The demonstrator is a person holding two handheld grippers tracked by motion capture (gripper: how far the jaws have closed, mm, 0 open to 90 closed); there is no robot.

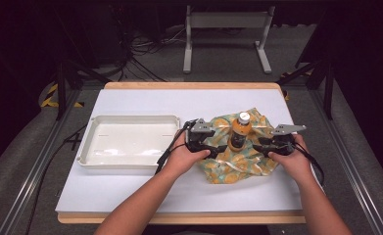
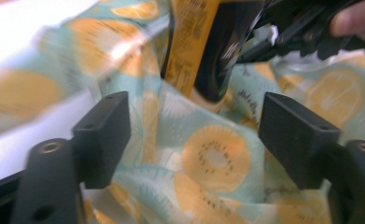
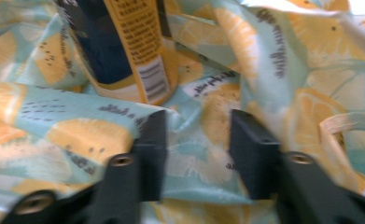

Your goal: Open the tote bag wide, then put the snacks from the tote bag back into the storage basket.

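Note:
An orange drink bottle (image 1: 239,133) with a white cap stands upright on a crumpled teal cloth (image 1: 238,162) printed with orange fruit slices. My left gripper (image 1: 218,148) rests on the cloth just left of the bottle. My right gripper (image 1: 258,144) sits just right of it. In the left gripper view the left gripper (image 2: 194,130) is wide open over the cloth (image 2: 213,158), with the bottle (image 2: 203,42) ahead. In the right gripper view the right gripper (image 3: 198,140) is open over a fold of cloth (image 3: 287,70), close to the bottle's base (image 3: 124,51).
A white rectangular tray (image 1: 130,119) with nothing in it lies on the left of the white board (image 1: 145,186). The board covers a wooden table. A metal stand's feet (image 1: 226,44) and cables lie on the floor beyond.

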